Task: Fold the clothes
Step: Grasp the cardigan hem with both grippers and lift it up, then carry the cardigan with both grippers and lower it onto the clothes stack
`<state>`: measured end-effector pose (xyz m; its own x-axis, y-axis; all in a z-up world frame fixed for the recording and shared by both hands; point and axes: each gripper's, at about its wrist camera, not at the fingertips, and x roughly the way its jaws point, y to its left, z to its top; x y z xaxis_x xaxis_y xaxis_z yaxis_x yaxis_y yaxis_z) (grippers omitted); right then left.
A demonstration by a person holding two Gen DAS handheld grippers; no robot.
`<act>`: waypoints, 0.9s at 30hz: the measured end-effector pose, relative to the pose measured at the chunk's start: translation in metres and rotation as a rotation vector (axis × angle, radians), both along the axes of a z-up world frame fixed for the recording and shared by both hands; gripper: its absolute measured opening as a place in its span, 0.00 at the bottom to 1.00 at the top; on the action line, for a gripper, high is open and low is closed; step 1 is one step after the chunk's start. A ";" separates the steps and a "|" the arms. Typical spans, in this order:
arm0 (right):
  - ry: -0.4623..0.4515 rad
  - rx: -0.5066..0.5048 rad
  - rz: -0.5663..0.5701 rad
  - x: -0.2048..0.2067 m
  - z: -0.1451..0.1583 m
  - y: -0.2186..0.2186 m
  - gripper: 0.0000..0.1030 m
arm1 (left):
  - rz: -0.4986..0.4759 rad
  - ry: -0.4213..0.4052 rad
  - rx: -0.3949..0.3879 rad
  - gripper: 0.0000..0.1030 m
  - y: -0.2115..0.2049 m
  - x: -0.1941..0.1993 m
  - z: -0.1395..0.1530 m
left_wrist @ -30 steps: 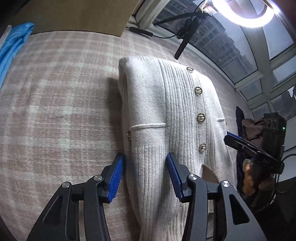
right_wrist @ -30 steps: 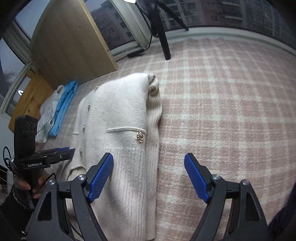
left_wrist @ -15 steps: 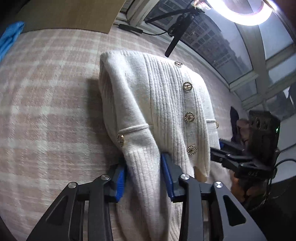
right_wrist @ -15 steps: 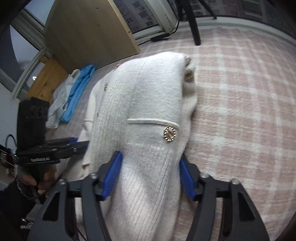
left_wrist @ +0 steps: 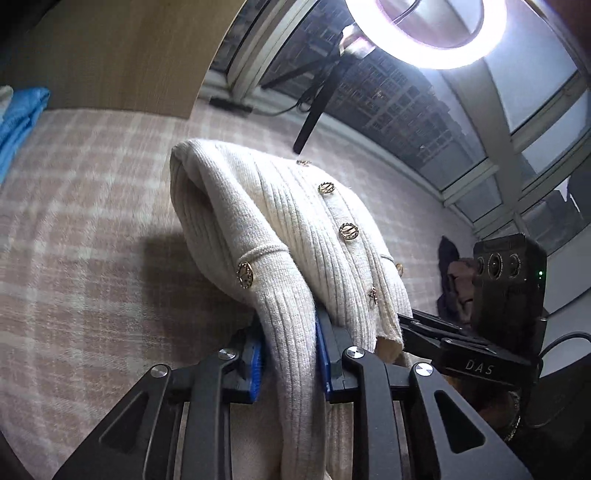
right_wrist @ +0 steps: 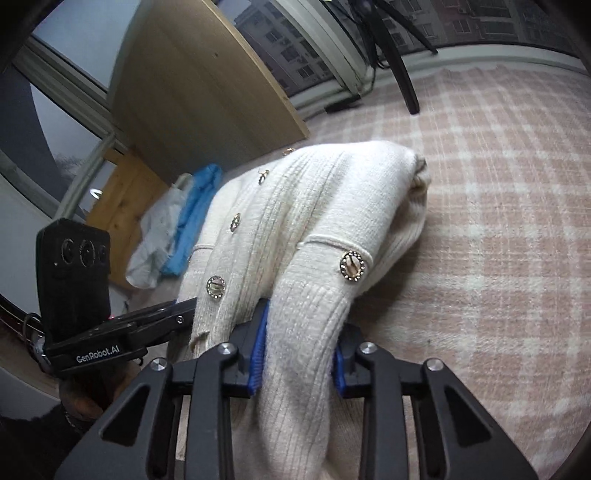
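A cream ribbed cardigan [left_wrist: 277, 229] with gold buttons lies with its sleeves folded in on a pink plaid blanket [left_wrist: 92, 221]. Its near hem end is raised off the blanket. My left gripper [left_wrist: 290, 332] has its blue pads pressed on the hem's left side, and its jaws are closing on the knit. In the right wrist view the cardigan [right_wrist: 332, 206] hangs bunched from my right gripper [right_wrist: 299, 343], whose jaws are closing with the hem's right side pinched between the pads. The far collar end still rests on the blanket.
A blue garment [right_wrist: 195, 214] and a pale one [right_wrist: 159, 236] lie at the blanket's left edge by a wooden board [right_wrist: 199, 85]. A tripod leg [right_wrist: 399, 74] stands beyond the cardigan. A dark clothes pile [left_wrist: 454, 277] sits at the right, under a ring light [left_wrist: 424, 33].
Both grippers went from open astride the hem to pinching it. They rose, and the cardigan's near end lifted off the blanket and bunched up.
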<state>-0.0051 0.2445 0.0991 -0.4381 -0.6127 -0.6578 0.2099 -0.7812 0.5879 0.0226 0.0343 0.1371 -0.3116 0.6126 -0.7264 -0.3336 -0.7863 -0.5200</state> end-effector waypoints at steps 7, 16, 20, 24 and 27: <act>0.094 0.011 0.030 0.016 0.051 -0.029 0.27 | 0.029 0.079 0.014 0.21 -0.047 0.019 0.049; 0.193 0.027 0.085 0.026 0.100 -0.121 0.27 | 0.105 0.178 -0.025 0.21 -0.137 0.025 0.097; 0.220 0.021 0.100 0.016 0.110 -0.189 0.27 | 0.134 0.206 -0.032 0.21 -0.204 0.017 0.108; 0.235 0.020 0.121 -0.004 0.112 -0.270 0.27 | 0.163 0.215 -0.057 0.21 -0.282 0.002 0.113; 0.241 0.022 0.131 -0.022 0.111 -0.329 0.27 | 0.186 0.213 -0.078 0.21 -0.333 -0.019 0.111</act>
